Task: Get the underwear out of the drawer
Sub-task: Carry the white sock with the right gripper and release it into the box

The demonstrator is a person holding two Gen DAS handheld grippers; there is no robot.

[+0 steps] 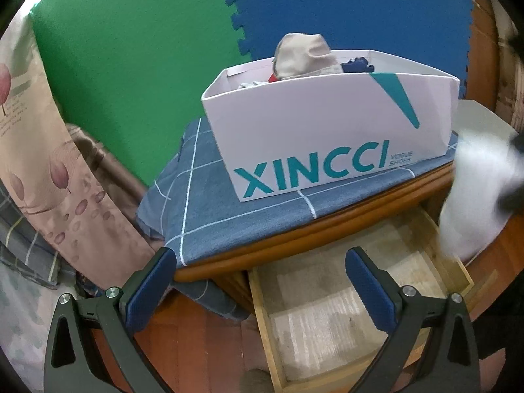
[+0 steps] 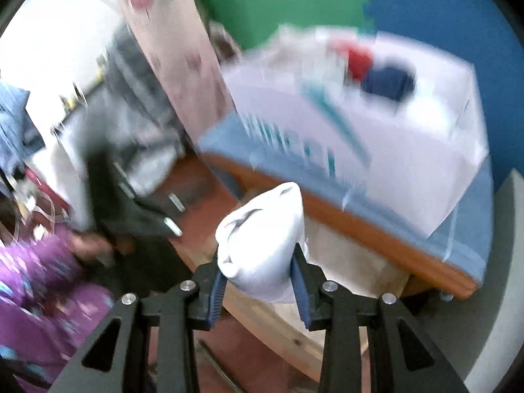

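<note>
Clamping a bunched white underwear [image 2: 260,245] between its pads, the right gripper [image 2: 258,281] carries it above the bare drawer [image 1: 262,311]; the left gripper [image 1: 262,281] hangs released, nearer the shoebox [image 1: 327,131].

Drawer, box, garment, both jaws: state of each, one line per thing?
drawer: pulled open, nothing visible inside.
shoe box: lidless, upright on the cloth-covered cabinet, clothes piled inside.
white underwear: clamped, lifted clear of the drawer.
right gripper: jaws shut on the underwear.
left gripper: jaws open, holding nothing, above the drawer.
</note>
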